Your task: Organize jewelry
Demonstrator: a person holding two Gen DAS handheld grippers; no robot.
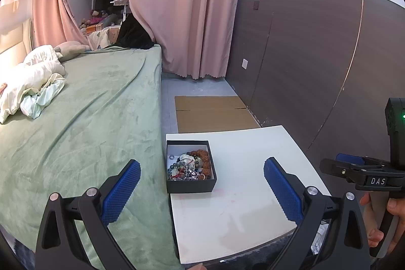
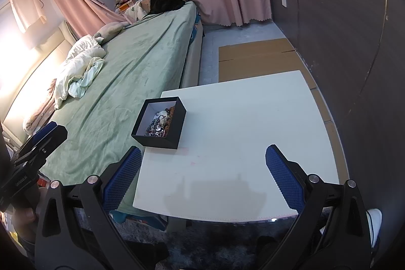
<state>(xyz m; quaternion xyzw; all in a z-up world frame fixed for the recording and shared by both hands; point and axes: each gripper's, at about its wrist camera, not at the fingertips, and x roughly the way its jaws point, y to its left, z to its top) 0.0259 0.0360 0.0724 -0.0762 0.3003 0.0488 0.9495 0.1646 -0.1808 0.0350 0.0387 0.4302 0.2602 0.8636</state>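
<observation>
- While both grippers hang above the near edge of the white surface (image 2: pixel 253 123), neither touches anything: the left gripper (image 1: pixel 201 190) has its blue-padded fingers (image 1: pixel 121 190) spread wide with nothing between them, and the right gripper (image 2: pixel 202 177) is spread just as wide and carries nothing.
- Toward the far left part of the surface sits a black box (image 1: pixel 190 185) with a pale lining, lidless, its left wall close to the surface's left edge.
- Inside the box lies a tangle of jewelry (image 1: pixel 191 166): brown beaded strands along the right side, darker beads and shiny pieces heaped in the middle and near corner, and what looks like a small ring on the lining at the left. Individual pieces are too small to tell apart further.
- From the right wrist view the same box (image 2: pixel 174 123) stands far and left of the right gripper, well apart from its fingers (image 2: pixel 284 176).
- Left of the surface runs a bed (image 1: pixel 83 118) under a green blanket, with crumpled pale bedding (image 1: pixel 30 82) at its far left.
- On the floor beyond the surface lies flattened cardboard (image 1: pixel 212 113), with pink curtains (image 1: pixel 182 6) behind it and a dark panelled wall (image 1: pixel 303 55) to the right.
</observation>
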